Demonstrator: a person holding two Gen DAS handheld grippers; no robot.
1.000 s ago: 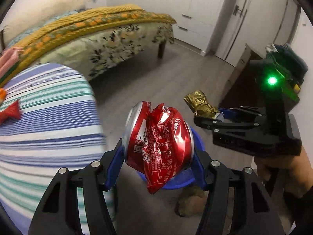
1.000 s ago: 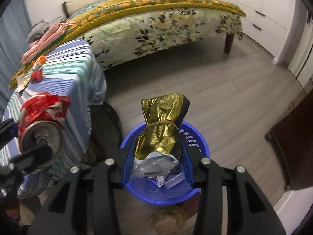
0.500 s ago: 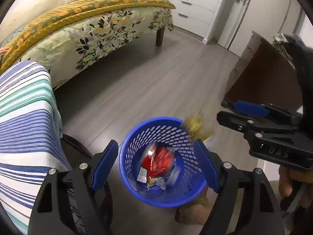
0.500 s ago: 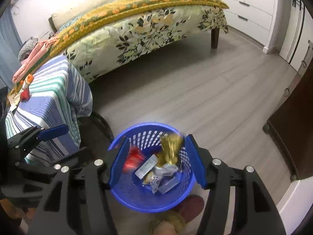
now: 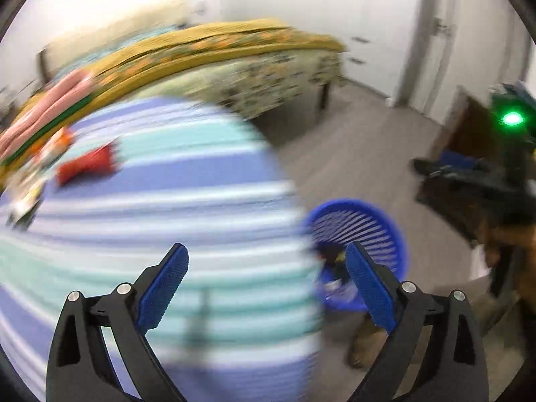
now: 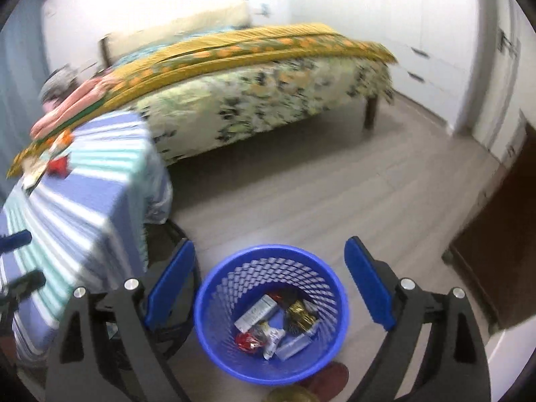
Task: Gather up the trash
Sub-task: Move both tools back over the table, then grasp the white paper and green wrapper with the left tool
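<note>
With nothing between their opening jaws, the right gripper (image 6: 269, 284) above the blue basket (image 6: 207, 328) and the left gripper (image 5: 264, 284) over the striped table (image 5: 167, 201) beside it should next reach, jaws wide, for the red scrap (image 5: 88, 165) beyond, joining binned wrappers (image 6: 278, 325).

left gripper (image 5: 266, 279): black frame, ribbed blue pads, silver screws | right gripper (image 6: 269, 283): same build | green light glowed upper right, left-wrist view
</note>
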